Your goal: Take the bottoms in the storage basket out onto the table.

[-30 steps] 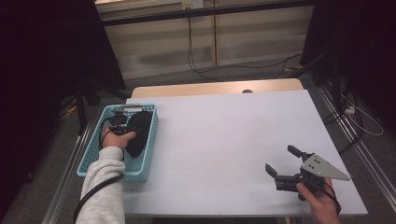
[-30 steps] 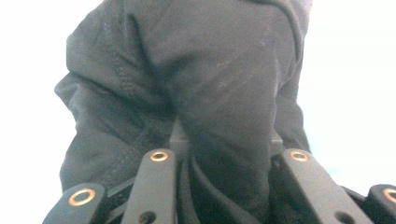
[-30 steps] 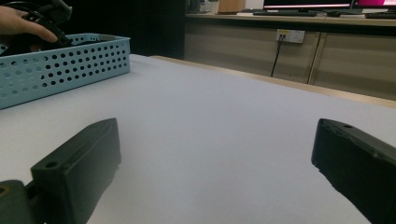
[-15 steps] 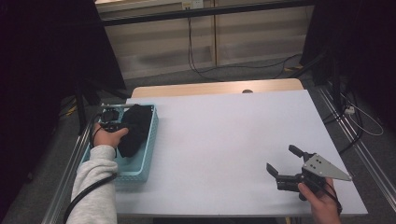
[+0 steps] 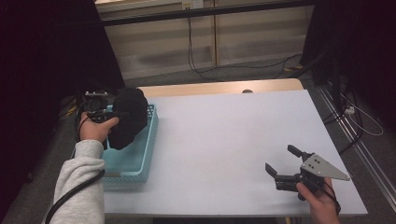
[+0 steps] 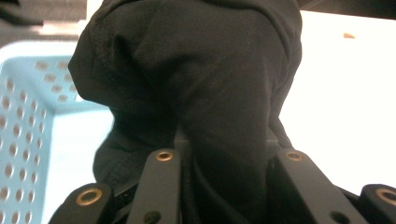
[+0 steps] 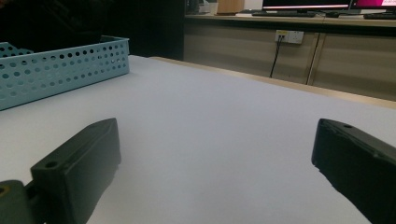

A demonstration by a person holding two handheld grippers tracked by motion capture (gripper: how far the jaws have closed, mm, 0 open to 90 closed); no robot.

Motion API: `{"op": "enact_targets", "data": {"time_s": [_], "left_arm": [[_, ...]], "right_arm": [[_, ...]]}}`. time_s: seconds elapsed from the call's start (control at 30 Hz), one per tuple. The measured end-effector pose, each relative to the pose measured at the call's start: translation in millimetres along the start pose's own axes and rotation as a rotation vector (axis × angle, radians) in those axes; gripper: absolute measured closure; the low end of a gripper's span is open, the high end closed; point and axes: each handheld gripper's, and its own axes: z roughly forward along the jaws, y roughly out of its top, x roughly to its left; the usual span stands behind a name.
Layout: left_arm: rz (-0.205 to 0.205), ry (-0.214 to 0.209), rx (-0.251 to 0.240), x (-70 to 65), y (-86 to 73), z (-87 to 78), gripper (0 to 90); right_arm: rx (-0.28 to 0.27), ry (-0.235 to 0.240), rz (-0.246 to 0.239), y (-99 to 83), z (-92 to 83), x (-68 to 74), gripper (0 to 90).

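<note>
- Left hand-held gripper (image 5: 108, 115), left of frame in the high view: jaws clamped on black cloth (image 5: 127, 117); bundle lifted above light-blue basket (image 5: 140, 158), lower end hanging over it.
- Left gripper view: cloth (image 6: 205, 93) bunched between the jaws, basket (image 6: 28, 121) behind.
- Right hand-held gripper (image 5: 285, 163), lower right: jaws wide apart, nothing held, low over white surface (image 5: 224, 135).

The black cloth (image 5: 127, 116) was a soft, matte garment, bunched and creased into a hanging lump. It hung at the far left of the table, lifted above the blue basket (image 5: 140, 154), its lower end dangling within the basket's far part. In the left gripper view the cloth (image 6: 210, 93) draped in thick folds, one fold running down between the jaws, which pinched it. The basket was light blue, perforated and rectangular.
</note>
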Motion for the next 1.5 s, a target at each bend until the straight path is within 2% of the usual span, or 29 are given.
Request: {"op": "enact_targets", "data": {"time_s": [0.33, 0.57, 0.63, 0.77, 1.03, 1.33, 1.4, 1.43, 1.5], "left_arm": [[0.079, -0.074, -0.07, -34.7, 15.9, -13.5, 71.7], [0.164, -0.147, -0.101, -73.1, 21.9, -14.3, 71.7], [0.18, -0.185, -0.109, -84.7, 22.2, -13.7, 71.7], [0.243, -0.225, -0.1, -109.4, 18.1, -10.3, 71.6], [0.335, -0.314, -0.067, -156.0, -10.9, 17.8, 71.4], [0.411, -0.472, -0.004, -210.9, -65.3, 60.9, 71.0], [0.431, -0.518, 0.006, -218.7, -75.8, 74.2, 70.3], [0.433, -0.524, 0.008, -221.1, -81.5, 82.4, 68.8], [0.42, -0.491, 0.001, -220.9, -90.9, 97.2, 62.6]], "right_arm": [[0.002, -0.004, -0.003, 0.7, 0.1, -0.7, 0.6], [0.005, -0.002, -0.006, 0.1, 2.0, -0.6, 0.6], [0.008, -0.002, -0.006, 0.0, 2.5, -0.2, 0.6], [0.009, -0.002, -0.008, 0.2, 3.2, 0.1, 0.6], [0.019, 0.001, -0.011, -1.1, 4.9, -0.3, 0.6], [0.021, 0.001, -0.016, -0.5, 5.1, 0.6, 0.6], [0.022, 0.0, -0.019, -0.5, 5.0, 0.7, 0.6], [0.023, -0.001, -0.018, -0.6, 4.9, 0.6, 0.6], [0.024, -0.007, -0.017, -0.8, 4.5, 0.1, 0.6]]}}
